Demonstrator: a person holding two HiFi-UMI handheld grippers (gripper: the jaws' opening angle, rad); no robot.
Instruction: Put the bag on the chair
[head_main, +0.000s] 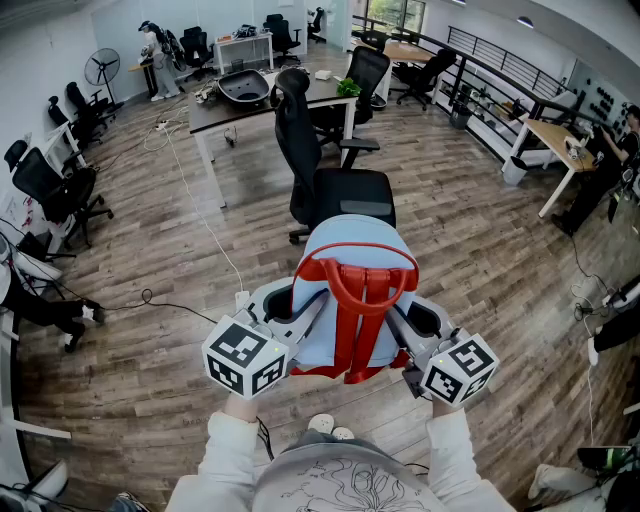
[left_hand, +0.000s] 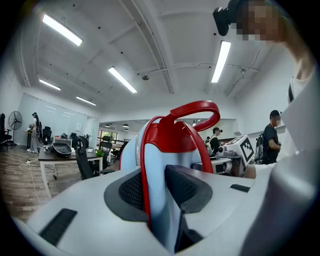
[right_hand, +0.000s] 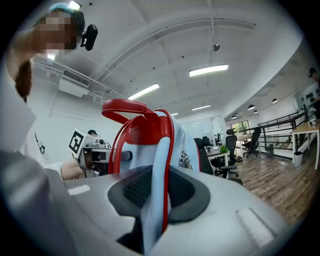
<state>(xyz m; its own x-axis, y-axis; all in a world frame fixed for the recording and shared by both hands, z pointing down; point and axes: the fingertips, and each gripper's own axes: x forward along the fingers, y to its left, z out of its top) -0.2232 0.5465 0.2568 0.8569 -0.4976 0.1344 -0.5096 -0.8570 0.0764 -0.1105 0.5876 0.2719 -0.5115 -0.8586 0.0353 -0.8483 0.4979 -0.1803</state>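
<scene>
A light blue bag (head_main: 352, 270) with red straps and a red top handle hangs in the air between both grippers, in front of my chest. My left gripper (head_main: 300, 318) is shut on the bag's (left_hand: 165, 160) left edge, its dark pads pinching the blue fabric beside a red strap. My right gripper (head_main: 400, 325) is shut on the right edge of the bag (right_hand: 150, 150) in the same way. The black office chair (head_main: 335, 175) stands just beyond the bag, its seat (head_main: 350, 192) partly hidden behind the bag's top.
A dark-topped desk (head_main: 262, 100) stands behind the chair, with another black chair (head_main: 365, 75) at its right end. More chairs (head_main: 55, 190) line the left wall. A cable (head_main: 195, 215) runs across the wooden floor on the left. Desks and a person (head_main: 615, 150) are at the far right.
</scene>
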